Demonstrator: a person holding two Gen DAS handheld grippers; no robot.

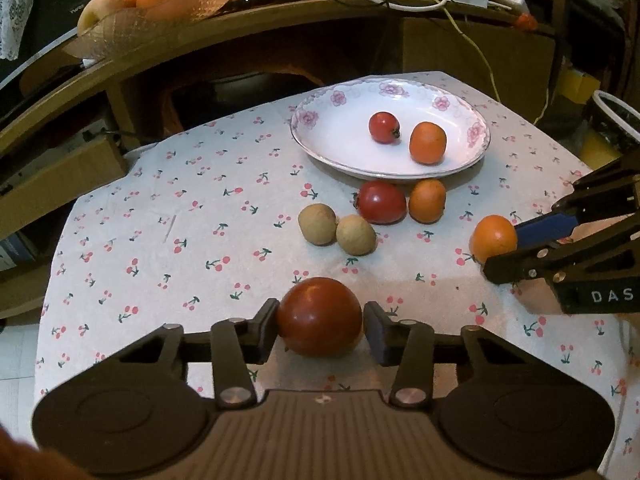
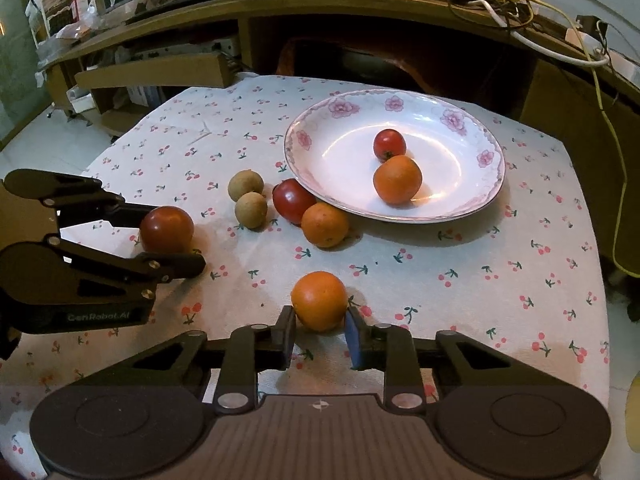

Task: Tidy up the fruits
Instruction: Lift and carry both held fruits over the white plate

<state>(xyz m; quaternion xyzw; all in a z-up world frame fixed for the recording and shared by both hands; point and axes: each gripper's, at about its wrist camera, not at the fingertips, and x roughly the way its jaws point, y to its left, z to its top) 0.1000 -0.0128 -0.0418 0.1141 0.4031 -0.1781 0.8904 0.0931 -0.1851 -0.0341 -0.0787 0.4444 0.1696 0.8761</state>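
2 fruits pinched: left hand-held gripper (image 1: 320, 322) on tomato (image 1: 320, 316), right hand-held gripper (image 2: 319, 326) on orange (image 2: 319, 300).

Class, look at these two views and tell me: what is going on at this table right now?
A person is sorting fruit with two handheld grippers. The left gripper has its fingers around a dark red tomato, and the right gripper brackets an orange; both fruits seem to sit on the tablecloth. The floral plate already holds a small tomato and an orange fruit. Two brown fruits, another tomato and another orange wait beside it.
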